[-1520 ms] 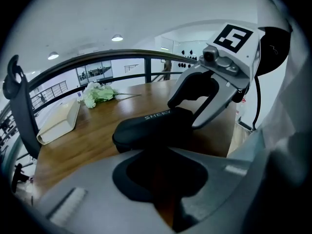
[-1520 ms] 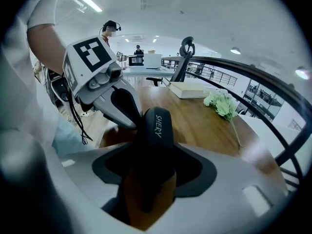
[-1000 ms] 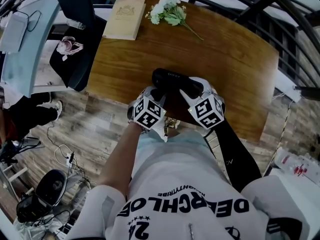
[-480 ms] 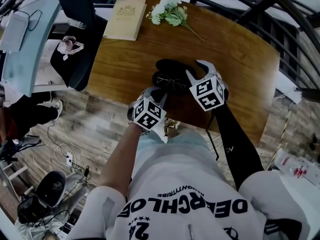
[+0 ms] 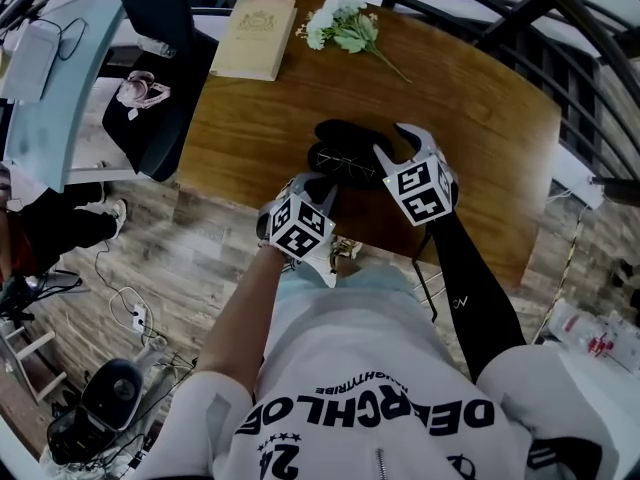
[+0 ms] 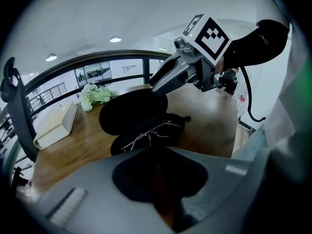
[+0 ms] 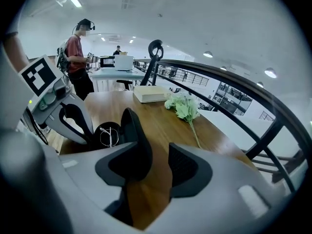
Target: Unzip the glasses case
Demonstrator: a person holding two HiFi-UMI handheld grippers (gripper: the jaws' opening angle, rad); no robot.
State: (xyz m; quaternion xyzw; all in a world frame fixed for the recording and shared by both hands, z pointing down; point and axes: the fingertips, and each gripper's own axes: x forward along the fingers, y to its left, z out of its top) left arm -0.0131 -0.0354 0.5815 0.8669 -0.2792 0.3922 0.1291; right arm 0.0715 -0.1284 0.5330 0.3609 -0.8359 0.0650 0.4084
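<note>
The black glasses case (image 5: 340, 160) lies open on the wooden table (image 5: 470, 148), its lid (image 5: 350, 131) swung up and wire glasses (image 5: 347, 166) in the lower half. My left gripper (image 5: 318, 190) is shut on the case's near end; in the left gripper view its dark pads (image 6: 158, 174) meet in front of the case (image 6: 146, 133). My right gripper (image 5: 395, 143) is at the lid's right end. Its jaws have just been opening. The lid's edge (image 7: 134, 135) stands between them by the left pad, with bare wood showing before the right pad (image 7: 183, 167).
A cream book (image 5: 252, 36) and a sprig of white flowers (image 5: 340, 23) lie at the table's far side. A dark chair (image 5: 150, 28) stands off the far left corner. A curved railing (image 7: 229, 82) runs behind. A person (image 7: 78, 57) stands by a distant desk.
A second ago the case was closed with my right gripper at its near right end. The lid has since swung up and the right gripper moved away from me, to the lid's right end.
</note>
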